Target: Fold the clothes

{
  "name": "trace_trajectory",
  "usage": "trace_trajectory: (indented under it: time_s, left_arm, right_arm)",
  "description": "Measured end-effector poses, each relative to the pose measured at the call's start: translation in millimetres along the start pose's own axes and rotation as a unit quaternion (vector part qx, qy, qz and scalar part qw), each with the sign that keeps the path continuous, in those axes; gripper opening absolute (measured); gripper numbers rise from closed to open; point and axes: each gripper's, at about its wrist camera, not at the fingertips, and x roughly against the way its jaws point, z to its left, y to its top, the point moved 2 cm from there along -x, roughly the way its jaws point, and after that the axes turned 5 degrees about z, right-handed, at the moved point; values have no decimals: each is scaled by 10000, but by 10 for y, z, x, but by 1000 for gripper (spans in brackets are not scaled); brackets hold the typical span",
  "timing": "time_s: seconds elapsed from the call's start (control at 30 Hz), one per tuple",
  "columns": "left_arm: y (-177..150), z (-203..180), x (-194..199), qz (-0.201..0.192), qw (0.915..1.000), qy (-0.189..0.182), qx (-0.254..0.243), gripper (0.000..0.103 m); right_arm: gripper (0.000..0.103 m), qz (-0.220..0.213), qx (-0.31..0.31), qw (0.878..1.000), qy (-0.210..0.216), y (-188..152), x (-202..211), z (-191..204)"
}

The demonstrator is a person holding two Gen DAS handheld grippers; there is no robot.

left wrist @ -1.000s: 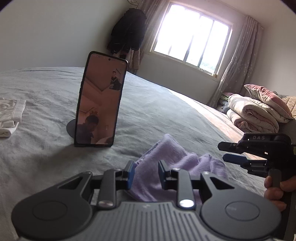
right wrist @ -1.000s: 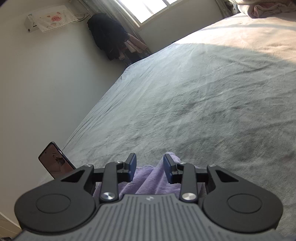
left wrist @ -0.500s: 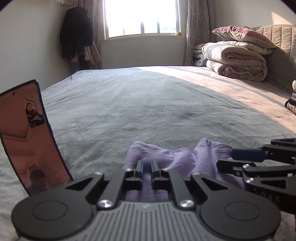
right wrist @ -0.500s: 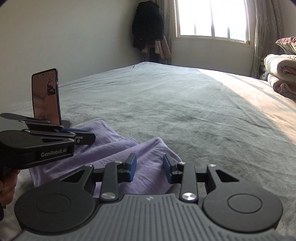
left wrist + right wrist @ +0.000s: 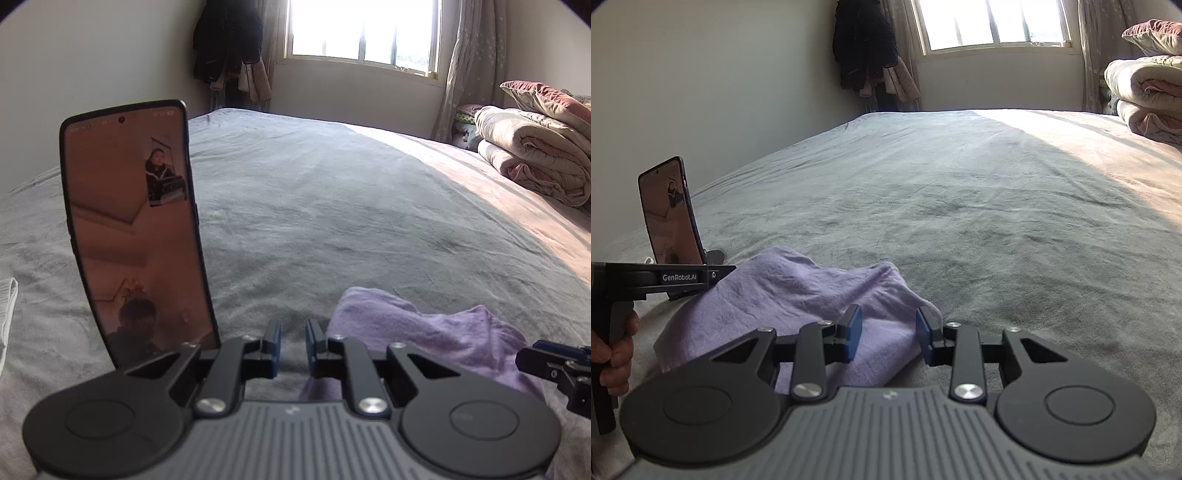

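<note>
Crumpled purple garment (image 5: 798, 295) on the grey bed (image 5: 960, 203), near its front edge. Left gripper (image 5: 293, 341) at the garment's left end, jaws opening, nothing between them. Right gripper (image 5: 888, 332) jaws apart, straddling the garment's right corner without pressing. Phone (image 5: 136, 229) propped upright nearby.
</note>
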Motion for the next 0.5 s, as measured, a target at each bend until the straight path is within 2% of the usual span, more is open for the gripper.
trace_trajectory:
  time_s: [0.07, 0.13, 0.23, 0.27, 0.4, 0.5]
  left_arm:
    - [8, -3, 97, -143, 9998, -118, 34, 15]
    - [25, -60, 129, -197, 9990, -410, -3, 14]
    - [22, -183, 28, -31, 9956, -938, -31, 14]
    - [15, -222, -20, 15, 9949, -1003, -43, 14]
    - [2, -375, -220, 35, 9964, -821, -226, 14]
    - [40, -351, -284, -27, 9978, -617, -236, 14]
  right_arm:
    - [37, -61, -11, 10000, 57, 6, 55, 26]
    - [37, -110, 52, 9999, 88, 15, 96, 88]
    - [37, -117, 256, 9995, 110, 49, 81, 209]
    - [37, -111, 341, 9993, 92, 59, 60, 243]
    - [36, 88, 575, 9983, -52, 112, -167, 295]
    - [34, 253, 563, 9979, -212, 165, -385, 211]
